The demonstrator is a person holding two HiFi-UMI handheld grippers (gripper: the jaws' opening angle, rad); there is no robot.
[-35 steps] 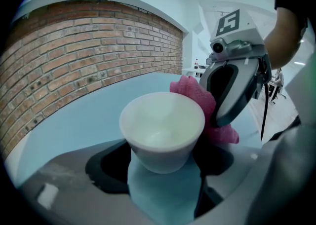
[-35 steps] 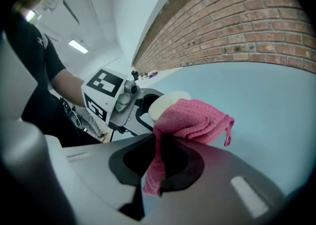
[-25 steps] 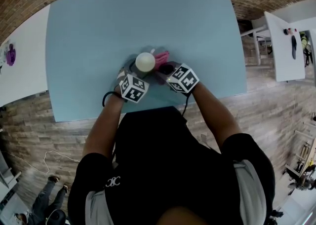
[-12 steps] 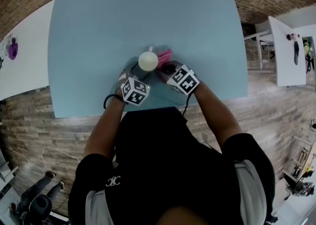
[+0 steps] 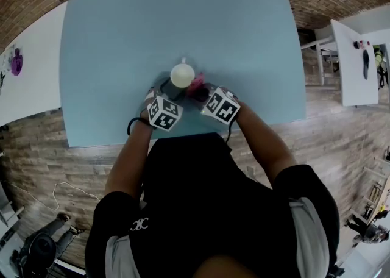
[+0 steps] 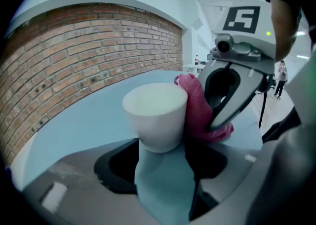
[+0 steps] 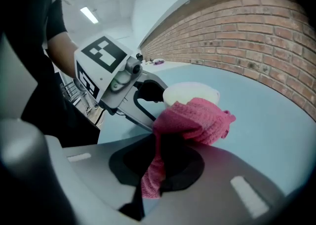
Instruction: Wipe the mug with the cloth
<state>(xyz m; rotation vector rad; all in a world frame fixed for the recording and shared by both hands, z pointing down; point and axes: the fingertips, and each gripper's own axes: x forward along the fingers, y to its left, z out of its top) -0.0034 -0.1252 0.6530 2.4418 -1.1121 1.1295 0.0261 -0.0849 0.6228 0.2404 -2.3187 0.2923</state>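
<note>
A white mug (image 5: 182, 75) stands upright on the light blue table (image 5: 183, 21) near its front edge. My left gripper (image 5: 173, 92) has just been closing its jaws, and they now grip the mug (image 6: 155, 113) low on its sides. My right gripper (image 5: 201, 91) is shut on a pink cloth (image 5: 198, 83) and holds it bunched against the mug's right side. In the right gripper view the cloth (image 7: 190, 120) hangs from between the jaws and covers part of the mug (image 7: 190, 93). The cloth (image 6: 197, 108) touches the mug's wall in the left gripper view.
A white table (image 5: 24, 81) with a purple object (image 5: 15, 63) stands to the left. Another white table (image 5: 356, 57) with small items is at the right. The floor around is brick-patterned. The blue table's front edge (image 5: 183, 133) runs just below both grippers.
My right gripper has shifted left and rolled, bringing the cloth tight against the mug, so less pink shows. The left gripper and mug have stayed in place.
</note>
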